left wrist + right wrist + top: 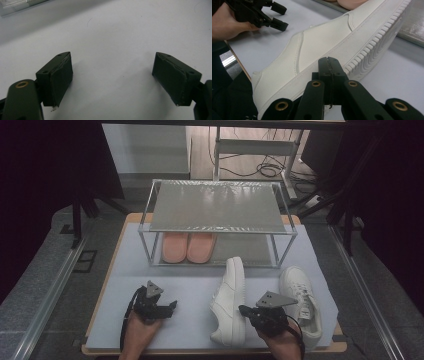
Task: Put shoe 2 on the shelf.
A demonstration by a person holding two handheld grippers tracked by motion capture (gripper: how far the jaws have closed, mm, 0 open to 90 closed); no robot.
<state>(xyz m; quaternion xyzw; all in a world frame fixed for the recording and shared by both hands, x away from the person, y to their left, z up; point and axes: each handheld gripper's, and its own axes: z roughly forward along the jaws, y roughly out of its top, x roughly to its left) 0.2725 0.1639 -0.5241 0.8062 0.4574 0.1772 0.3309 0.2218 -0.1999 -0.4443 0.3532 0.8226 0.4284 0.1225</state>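
A white sneaker [229, 301] lies on its side on the pale mat [190, 287], sole facing right. My right gripper [243, 310] is shut with nothing between its jaws, and its tips rest against that sneaker's [324, 45] sole edge. In the right gripper view the closed right gripper [329, 62] points at the ribbed sole. A second white sneaker [300, 292] stands upright to the right. My left gripper [172, 306] sits low over the mat at the front left, open and holding nothing. The left gripper [112, 75] has bare mat between its jaws.
A metal two-shelf shoe rack [217, 205] stands at the back of the mat. A pair of pink slippers [189, 247] sits on its lower shelf at the left. The table's wooden front edge [200, 351] runs just beyond the hands.
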